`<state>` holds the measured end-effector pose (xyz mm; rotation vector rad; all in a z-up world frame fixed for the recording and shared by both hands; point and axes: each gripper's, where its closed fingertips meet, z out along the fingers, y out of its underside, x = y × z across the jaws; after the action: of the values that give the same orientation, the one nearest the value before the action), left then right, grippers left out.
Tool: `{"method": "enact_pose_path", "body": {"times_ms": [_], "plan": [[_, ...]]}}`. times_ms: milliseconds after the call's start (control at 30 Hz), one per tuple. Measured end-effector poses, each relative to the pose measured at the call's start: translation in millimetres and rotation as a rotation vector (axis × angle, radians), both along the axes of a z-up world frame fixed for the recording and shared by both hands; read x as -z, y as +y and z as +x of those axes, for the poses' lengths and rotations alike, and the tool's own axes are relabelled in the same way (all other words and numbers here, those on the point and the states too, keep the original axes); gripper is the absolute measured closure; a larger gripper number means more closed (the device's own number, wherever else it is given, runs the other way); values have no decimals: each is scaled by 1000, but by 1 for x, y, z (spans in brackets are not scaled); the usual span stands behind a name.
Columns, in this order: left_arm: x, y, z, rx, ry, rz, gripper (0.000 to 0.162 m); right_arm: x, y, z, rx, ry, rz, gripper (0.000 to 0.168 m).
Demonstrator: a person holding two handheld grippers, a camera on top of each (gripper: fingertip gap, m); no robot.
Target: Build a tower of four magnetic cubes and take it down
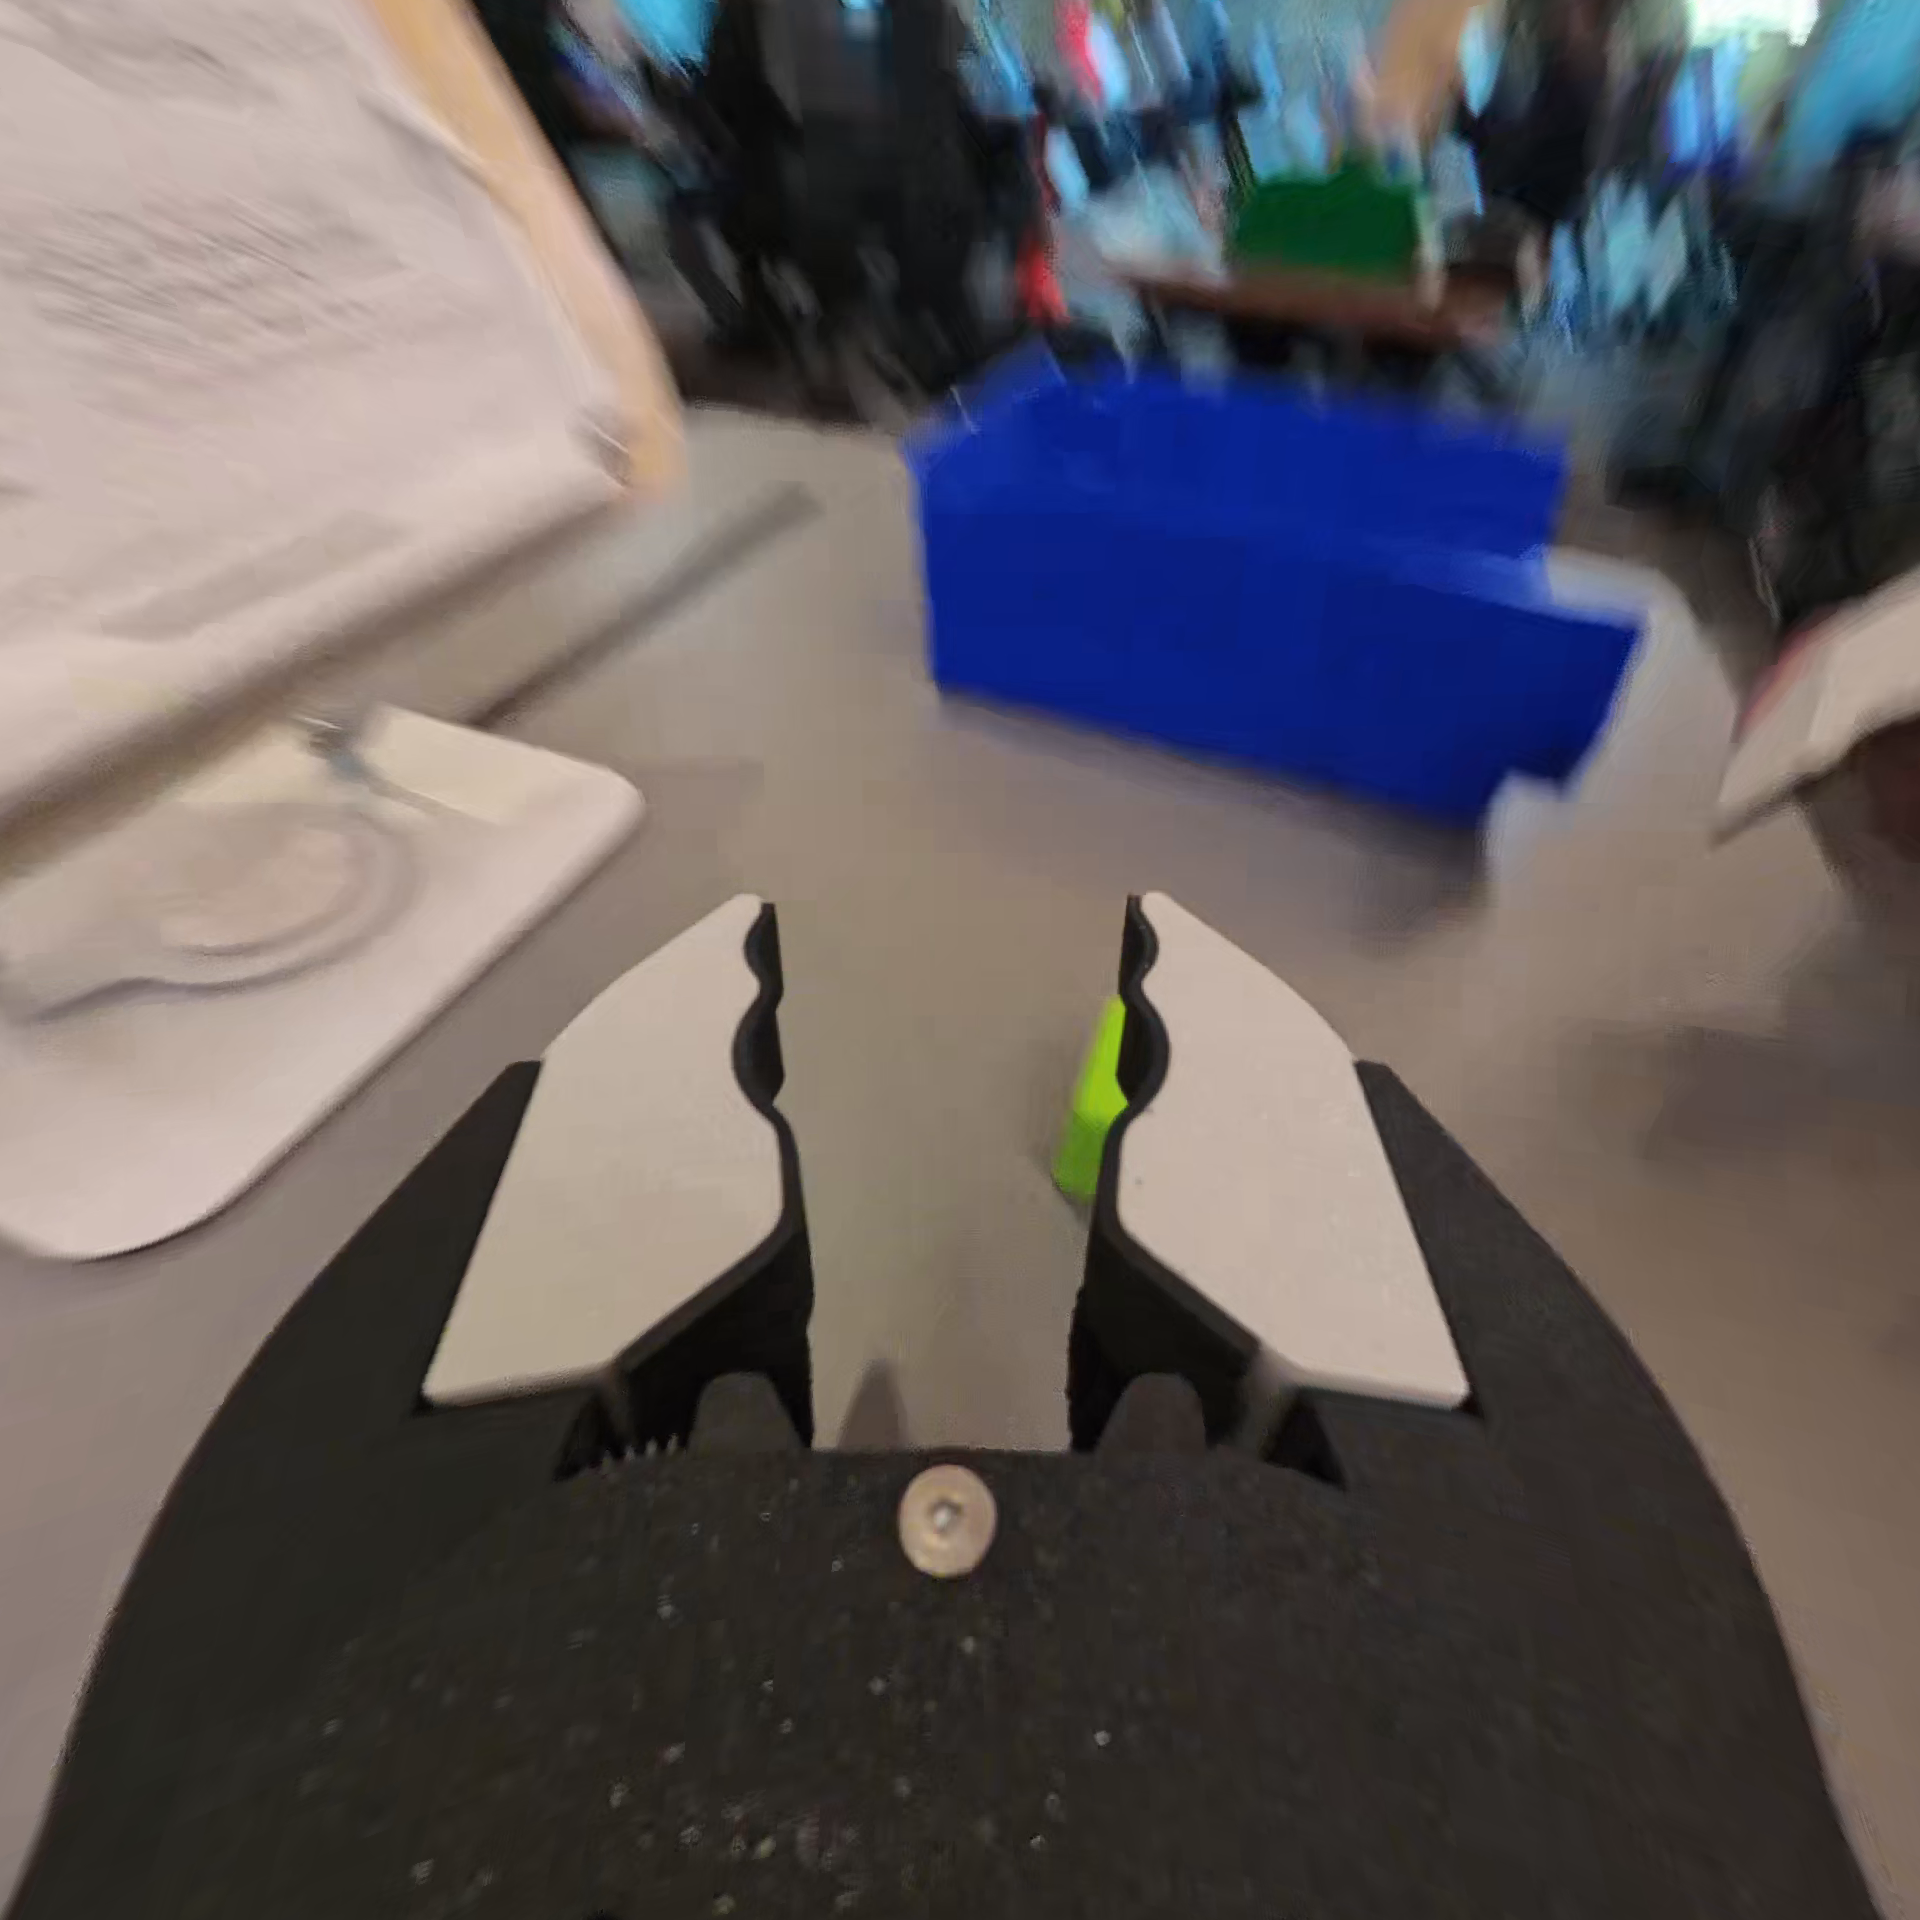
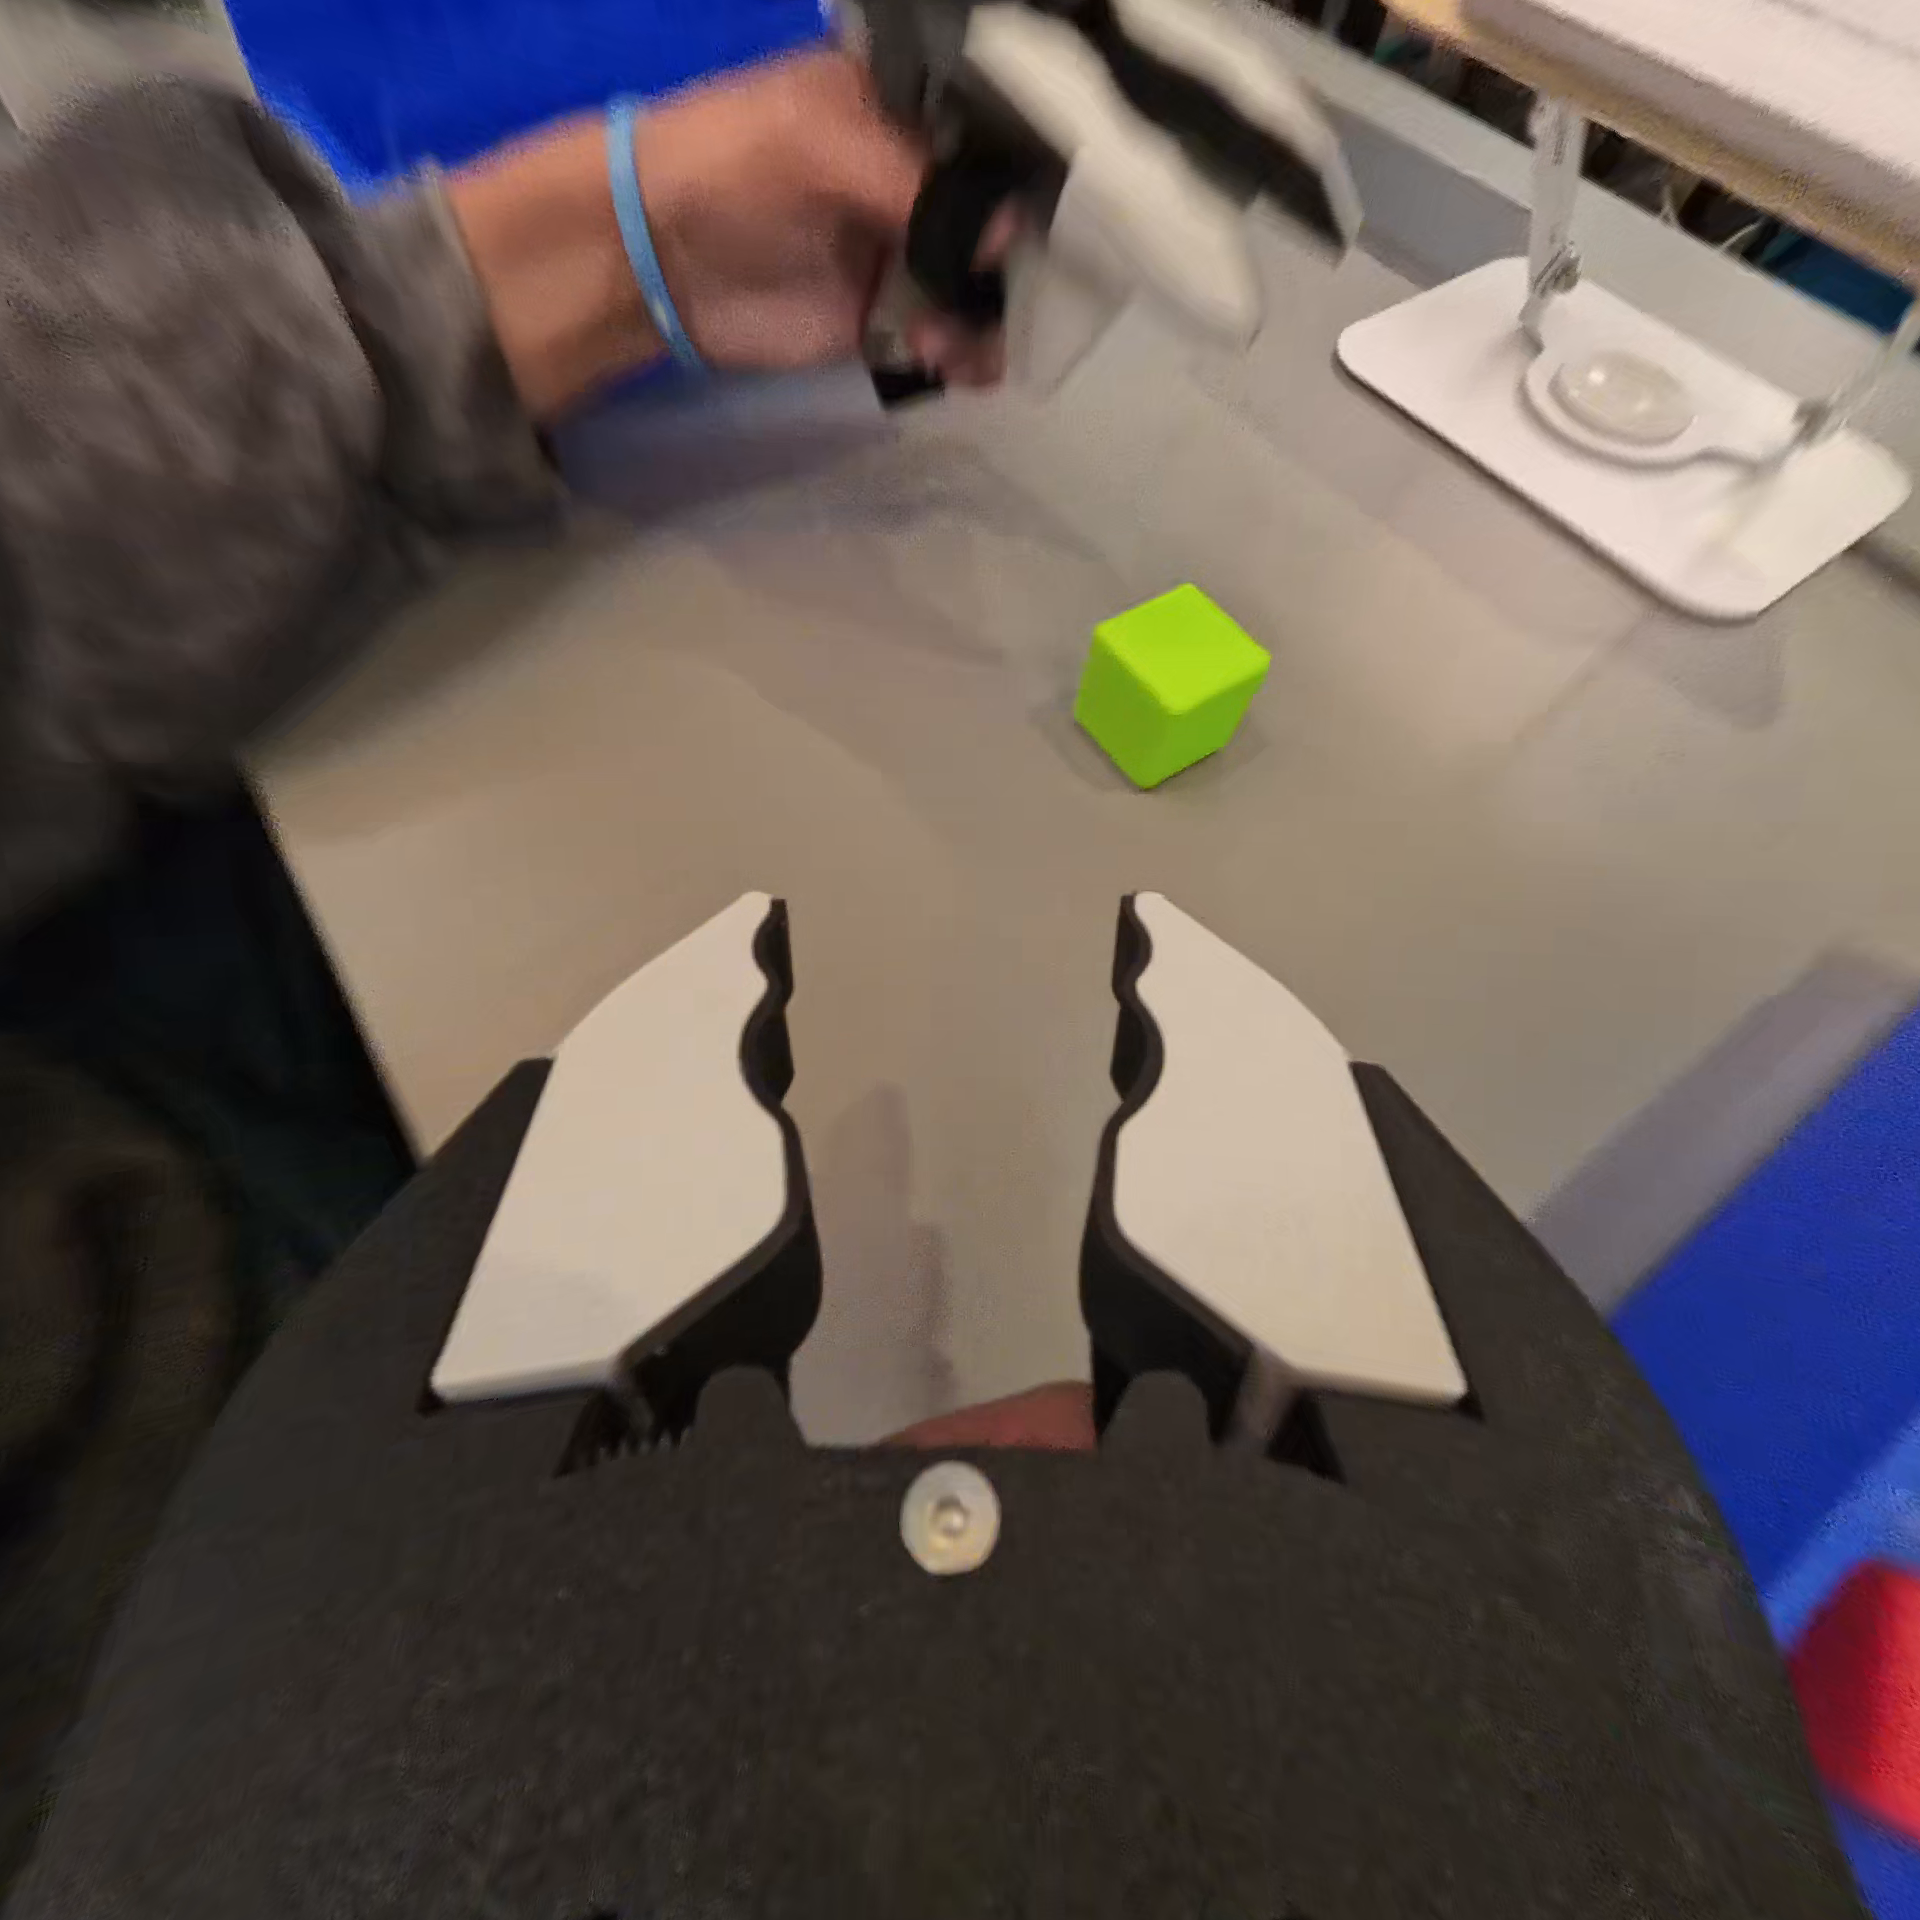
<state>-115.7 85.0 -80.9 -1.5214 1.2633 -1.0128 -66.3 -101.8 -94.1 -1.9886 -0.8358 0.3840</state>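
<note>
We see a lime-green cube (image 2: 1172, 681) ahead of our white-fingered right gripper (image 2: 951, 914), a blue bin (image 1: 1247, 582), a grey table (image 2: 727, 779).

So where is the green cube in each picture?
Left wrist view: the green cube sits low and right of centre, mostly hidden behind the right finger of the left gripper, on the grey table.
Right wrist view: the cube stands in full view above centre, ahead of the open right gripper.
Shared landmark: the white stand base.
</note>
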Motion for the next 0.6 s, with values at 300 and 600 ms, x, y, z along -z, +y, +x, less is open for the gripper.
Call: {"method": "enact_pose_path", "body": {"times_ms": [300, 600], "plan": [[-27, 84, -59, -461, -304, -162, 101, 22, 123, -24, -373, -772, -141, 101], [-18, 73, -42, -397, -235, -151, 101, 82, 143, -31, -476, -850, -333, 104]]}}
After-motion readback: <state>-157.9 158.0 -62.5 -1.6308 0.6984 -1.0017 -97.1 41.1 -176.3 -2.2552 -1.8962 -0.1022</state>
